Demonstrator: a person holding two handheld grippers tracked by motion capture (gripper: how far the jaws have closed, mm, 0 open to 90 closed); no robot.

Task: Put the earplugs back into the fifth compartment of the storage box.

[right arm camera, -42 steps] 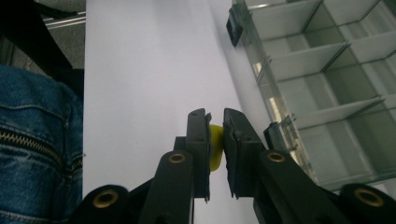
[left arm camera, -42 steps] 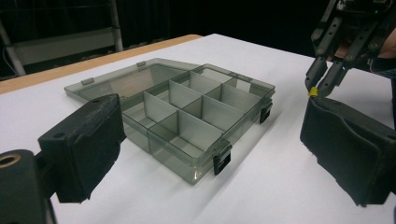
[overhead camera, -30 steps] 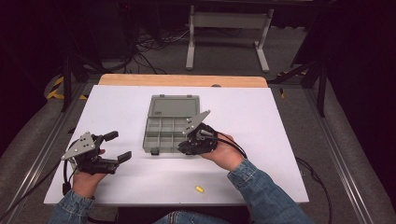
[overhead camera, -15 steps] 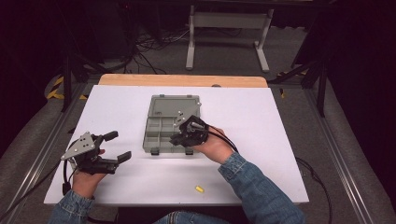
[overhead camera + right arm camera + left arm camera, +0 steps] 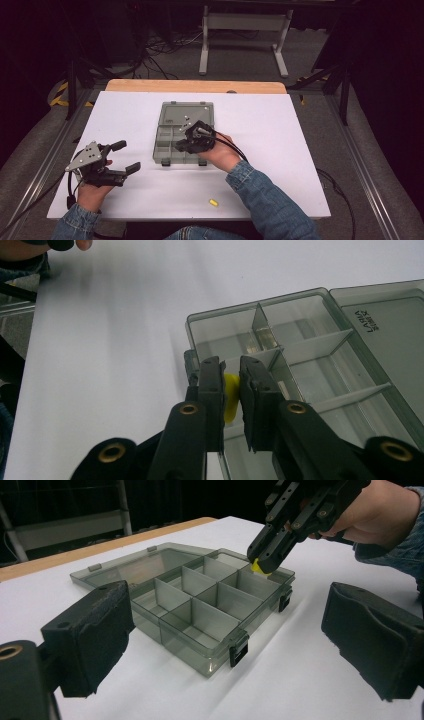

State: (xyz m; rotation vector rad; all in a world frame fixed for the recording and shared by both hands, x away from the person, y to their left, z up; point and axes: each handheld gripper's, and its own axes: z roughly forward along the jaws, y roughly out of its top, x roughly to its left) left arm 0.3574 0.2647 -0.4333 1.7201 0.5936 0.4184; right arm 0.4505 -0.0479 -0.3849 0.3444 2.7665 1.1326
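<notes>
Pinching a small, probably soft yellow piece (image 5: 230,397), the right gripper (image 5: 231,390) hangs over the grey plastic compartment box (image 5: 170,150) near the table's (image 5: 300,165) middle; the left gripper (image 5: 127,157) gapes empty.

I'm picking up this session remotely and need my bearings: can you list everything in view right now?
Translucent grey plastic compartment box: 1, grey, middle of the table, lid folded open on the far side, black latches on the near edge.
Small yellow piece in the right gripper: 1, yellow, pinched between the jaws over the box's near compartments.
Small yellow piece on the table: 1, yellow, near edge of the white top.
White table top: 1, white, with a wooden strip along its far edge.
Metal stand: 1, pale grey, on the floor beyond the table.
Left gripper: 1, black, jaws open, resting left of the box.
Right gripper: 1, black, shut on a yellow piece.
Denim sleeves: 2, blue.
</notes>
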